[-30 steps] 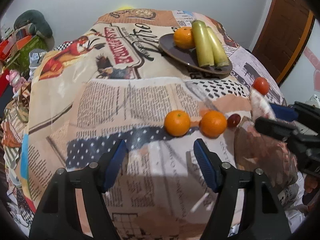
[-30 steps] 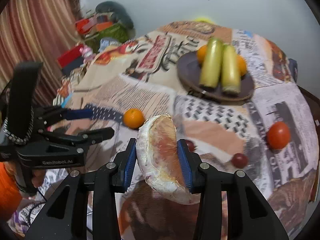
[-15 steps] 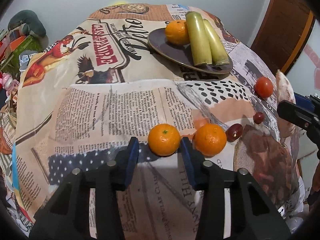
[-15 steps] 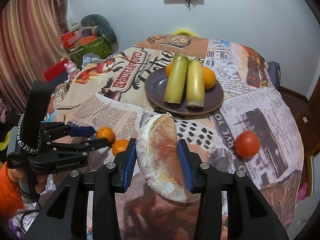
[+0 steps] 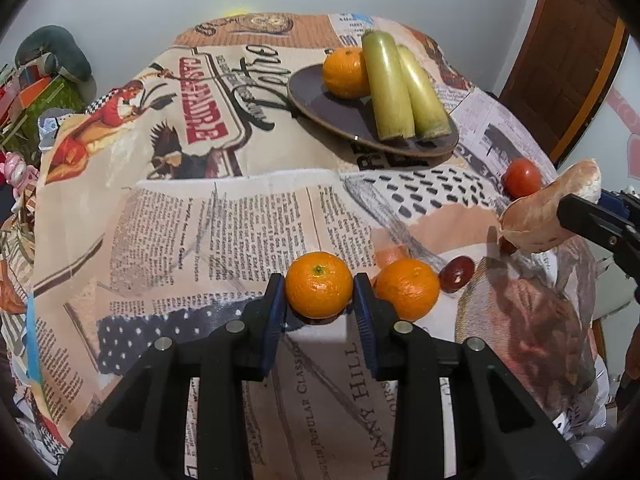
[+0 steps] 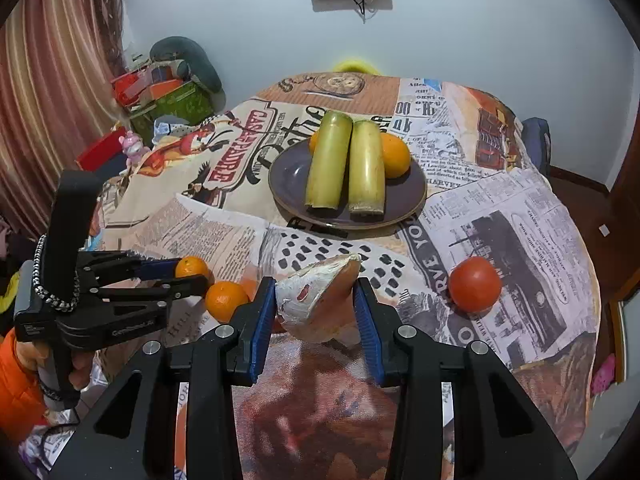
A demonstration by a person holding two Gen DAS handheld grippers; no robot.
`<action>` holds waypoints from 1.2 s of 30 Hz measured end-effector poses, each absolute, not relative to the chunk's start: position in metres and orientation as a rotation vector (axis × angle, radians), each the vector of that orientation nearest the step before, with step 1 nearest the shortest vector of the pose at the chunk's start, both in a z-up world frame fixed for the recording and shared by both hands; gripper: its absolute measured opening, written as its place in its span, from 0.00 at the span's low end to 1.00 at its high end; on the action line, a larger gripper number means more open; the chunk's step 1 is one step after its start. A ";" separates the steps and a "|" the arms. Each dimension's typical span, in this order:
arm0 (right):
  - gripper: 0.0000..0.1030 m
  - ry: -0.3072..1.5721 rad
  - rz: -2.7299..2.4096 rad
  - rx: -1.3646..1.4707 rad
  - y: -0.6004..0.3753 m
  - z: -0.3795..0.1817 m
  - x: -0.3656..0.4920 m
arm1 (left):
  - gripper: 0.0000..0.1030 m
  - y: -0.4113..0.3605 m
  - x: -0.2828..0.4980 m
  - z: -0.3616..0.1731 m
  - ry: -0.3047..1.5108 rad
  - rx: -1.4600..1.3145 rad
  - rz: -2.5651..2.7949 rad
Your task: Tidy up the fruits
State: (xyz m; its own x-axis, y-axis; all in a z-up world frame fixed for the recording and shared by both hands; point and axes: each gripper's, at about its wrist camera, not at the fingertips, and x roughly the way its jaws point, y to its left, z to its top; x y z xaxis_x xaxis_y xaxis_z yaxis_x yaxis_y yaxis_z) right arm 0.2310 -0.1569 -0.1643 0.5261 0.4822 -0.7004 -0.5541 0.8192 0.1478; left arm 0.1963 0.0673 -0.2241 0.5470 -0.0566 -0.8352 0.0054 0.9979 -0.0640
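Closing its jaws on a small orange [image 5: 318, 289] near the plate [image 5: 316, 110], the left gripper [image 5: 319, 312] must lift it there next, while the right gripper [image 6: 315, 312] pinches a fruit slice [image 6: 320, 300].

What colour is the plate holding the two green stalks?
Dark purple-brown plate with a lighter rim; clearest in the right wrist view.

We see the matte black plastic left gripper [image 5: 319, 312] with blue ribbed pads [image 5: 273, 322], silver screws; at nine o'clock an orange puffy sleeve [image 6: 16, 380] and braided cord [image 6: 40, 276].
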 end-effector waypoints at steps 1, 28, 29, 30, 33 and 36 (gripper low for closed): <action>0.35 0.803 0.619 -0.096 -0.158 -0.163 0.231 | 0.33 0.067 0.196 -0.221 0.984 -0.057 -0.038; 0.35 0.711 0.556 -0.071 -0.173 -0.140 0.293 | 0.33 0.051 0.265 -0.158 0.814 -0.042 -0.049; 0.35 0.709 0.556 -0.072 -0.172 -0.140 0.297 | 0.33 0.051 0.270 -0.159 0.813 -0.042 -0.049; 0.35 0.709 0.555 -0.072 -0.170 -0.140 0.302 | 0.33 0.051 0.273 -0.160 0.813 -0.042 -0.048; 0.35 0.708 0.558 -0.071 -0.168 -0.142 0.313 | 0.33 0.051 0.286 -0.165 0.816 -0.039 -0.045; 0.35 0.708 0.553 -0.069 -0.165 -0.146 0.324 | 0.33 0.051 0.300 -0.173 0.824 -0.037 -0.043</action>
State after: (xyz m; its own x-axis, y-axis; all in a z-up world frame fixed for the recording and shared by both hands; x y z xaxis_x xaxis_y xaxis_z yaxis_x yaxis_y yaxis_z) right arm 0.3244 -0.1646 -0.1456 0.6234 0.4582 -0.6336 -0.5041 0.8550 0.1223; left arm 0.2998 0.0514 -0.1729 0.6782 -0.0531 -0.7329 0.0240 0.9985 -0.0501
